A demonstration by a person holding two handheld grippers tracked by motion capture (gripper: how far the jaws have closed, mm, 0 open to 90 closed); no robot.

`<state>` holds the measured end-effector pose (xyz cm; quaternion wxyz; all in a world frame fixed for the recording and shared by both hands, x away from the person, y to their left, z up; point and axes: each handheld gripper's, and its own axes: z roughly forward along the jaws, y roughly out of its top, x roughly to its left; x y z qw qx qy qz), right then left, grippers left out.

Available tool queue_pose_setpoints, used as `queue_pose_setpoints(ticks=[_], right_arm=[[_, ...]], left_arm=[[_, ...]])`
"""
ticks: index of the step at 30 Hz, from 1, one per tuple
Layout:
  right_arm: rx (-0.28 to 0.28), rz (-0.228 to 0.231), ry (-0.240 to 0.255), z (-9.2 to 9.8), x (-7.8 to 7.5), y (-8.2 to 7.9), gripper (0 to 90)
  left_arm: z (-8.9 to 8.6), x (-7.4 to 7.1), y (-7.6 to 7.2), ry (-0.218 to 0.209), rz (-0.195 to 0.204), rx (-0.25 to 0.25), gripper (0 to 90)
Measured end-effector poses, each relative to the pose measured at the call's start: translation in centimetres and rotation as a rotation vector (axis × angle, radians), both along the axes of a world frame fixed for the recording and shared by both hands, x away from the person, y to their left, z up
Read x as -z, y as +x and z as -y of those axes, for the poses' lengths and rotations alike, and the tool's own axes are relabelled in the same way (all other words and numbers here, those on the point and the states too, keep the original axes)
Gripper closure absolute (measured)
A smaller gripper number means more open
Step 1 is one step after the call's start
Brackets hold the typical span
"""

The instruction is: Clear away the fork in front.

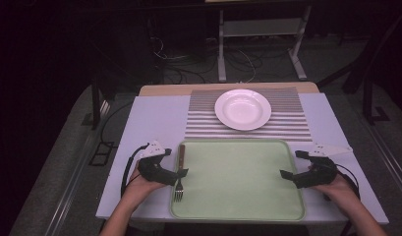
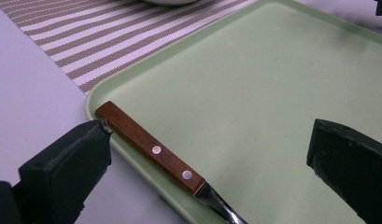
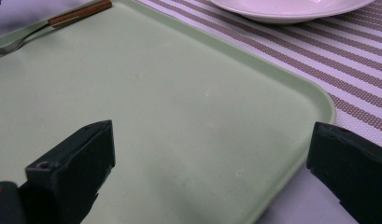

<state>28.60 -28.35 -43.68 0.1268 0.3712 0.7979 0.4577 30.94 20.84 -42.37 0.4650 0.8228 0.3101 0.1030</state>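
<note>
A fork (image 1: 180, 169) with a brown wooden handle lies along the left edge of a pale green tray (image 1: 238, 182), tines toward the person. My left gripper (image 1: 172, 164) hovers at the tray's left rim with its jaws wide open on either side of the fork's handle (image 2: 151, 148), not touching it. My right gripper (image 1: 293, 164) is open over the tray's right rim (image 3: 319, 100) and holds nothing. The fork (image 3: 53, 22) shows far off in the right gripper view. A white plate (image 1: 243, 108) rests on a striped placemat (image 1: 287, 123) beyond the tray.
The tray sits on a white table (image 1: 154, 118) near its front edge. Beyond the table are a white stand (image 1: 260, 29) and loose cables (image 1: 188, 69) on a dark floor. Bare table lies left and right of the tray.
</note>
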Motion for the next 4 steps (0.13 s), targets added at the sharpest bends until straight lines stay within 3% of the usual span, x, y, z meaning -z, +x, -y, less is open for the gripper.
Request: queue_pose_setpoints(ticks=[4], right_arm=[[0.000, 0.002, 0.002, 0.03, -0.02, 0.00, 1.2]], left_arm=[[-0.01, -0.02, 0.01, 0.001, 0.000, -0.003, 0.0]])
